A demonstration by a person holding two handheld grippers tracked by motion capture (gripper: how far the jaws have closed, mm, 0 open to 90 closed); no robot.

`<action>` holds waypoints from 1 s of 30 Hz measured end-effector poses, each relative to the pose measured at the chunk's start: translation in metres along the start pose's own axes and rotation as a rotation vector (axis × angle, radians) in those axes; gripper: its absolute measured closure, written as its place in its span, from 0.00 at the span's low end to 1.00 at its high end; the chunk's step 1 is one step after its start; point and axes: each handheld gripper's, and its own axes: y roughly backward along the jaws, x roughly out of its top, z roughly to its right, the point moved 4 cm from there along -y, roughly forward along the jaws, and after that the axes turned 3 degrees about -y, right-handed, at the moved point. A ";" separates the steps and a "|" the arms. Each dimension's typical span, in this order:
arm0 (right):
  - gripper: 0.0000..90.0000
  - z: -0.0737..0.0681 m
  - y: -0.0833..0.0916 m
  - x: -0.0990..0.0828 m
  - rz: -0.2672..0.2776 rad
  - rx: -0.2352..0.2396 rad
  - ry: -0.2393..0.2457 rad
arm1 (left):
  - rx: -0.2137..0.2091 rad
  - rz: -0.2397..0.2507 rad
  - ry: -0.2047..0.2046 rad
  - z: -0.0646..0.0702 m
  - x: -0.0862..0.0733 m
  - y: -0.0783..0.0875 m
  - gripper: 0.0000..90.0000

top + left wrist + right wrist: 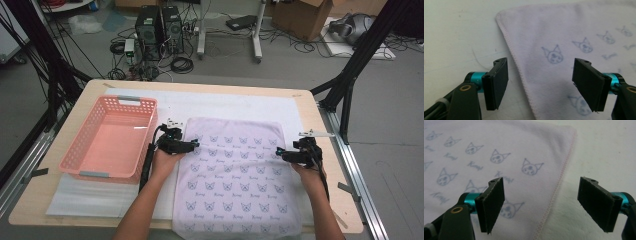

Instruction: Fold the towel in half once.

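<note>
Left claw (pixel 540 85) stands with jaws apart, astride the towel's (pixel 235 170) left hem low in its own view, nothing pinched; right claw (pixel 541 205) likewise gapes across the right hem. The symmetrical stance suggests both edges are to be taken together for a fold. The towel lies flat at centre frame of the high view on the counter (pixel 320 200), its near end draping past the bottom edge. The pink basket (pixel 107 140) sits empty at left. Pad contact with the cloth cannot be confirmed.
</note>
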 end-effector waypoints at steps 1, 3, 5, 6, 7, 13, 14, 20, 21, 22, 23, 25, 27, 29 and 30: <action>0.26 0.001 -0.002 0.000 -0.001 -0.004 -0.003 | 0.010 0.009 0.000 0.000 0.001 0.000 0.37; 0.28 0.002 -0.008 0.000 -0.010 -0.017 -0.012 | 0.036 0.007 0.004 -0.001 0.001 -0.001 0.45; 0.33 0.001 -0.014 0.000 -0.025 -0.027 -0.011 | 0.073 -0.002 -0.020 0.000 0.001 -0.001 0.53; 0.37 0.001 -0.016 -0.001 -0.036 -0.036 -0.002 | 0.090 -0.003 -0.038 0.001 0.001 -0.001 0.57; 0.40 0.000 -0.018 -0.001 -0.044 -0.059 0.008 | 0.100 -0.003 -0.046 0.001 0.001 -0.001 0.61; 0.72 -0.001 -0.016 0.000 -0.046 -0.108 0.008 | 0.117 0.000 -0.081 0.005 0.001 -0.002 0.86; 0.77 -0.002 -0.016 0.000 -0.048 -0.104 0.004 | 0.124 -0.003 -0.110 0.008 0.001 -0.002 0.93; 0.96 -0.006 -0.016 0.001 -0.056 -0.089 0.019 | 0.131 0.021 -0.039 0.004 0.004 0.000 0.97; 0.96 -0.004 -0.016 0.002 -0.047 -0.097 0.023 | 0.131 0.043 -0.011 0.002 0.006 0.001 0.97; 0.97 -0.003 -0.015 0.003 -0.035 -0.106 0.020 | 0.130 0.071 0.018 0.001 0.009 0.003 0.97; 0.97 -0.002 -0.014 0.005 -0.012 -0.106 0.019 | 0.133 0.094 0.041 -0.001 0.011 0.006 0.97; 0.97 0.000 -0.009 0.009 0.037 -0.105 0.012 | 0.139 0.119 0.056 -0.004 0.014 0.009 0.97; 0.97 0.000 -0.006 0.012 0.068 -0.094 0.007 | 0.130 0.118 0.059 -0.004 0.016 0.011 0.97; 0.97 -0.001 -0.005 0.012 0.068 -0.087 0.004 | 0.118 0.130 0.063 -0.004 0.018 0.014 0.97; 0.97 -0.002 -0.003 0.012 0.069 -0.081 0.002 | 0.117 0.125 0.063 -0.004 0.017 0.015 0.97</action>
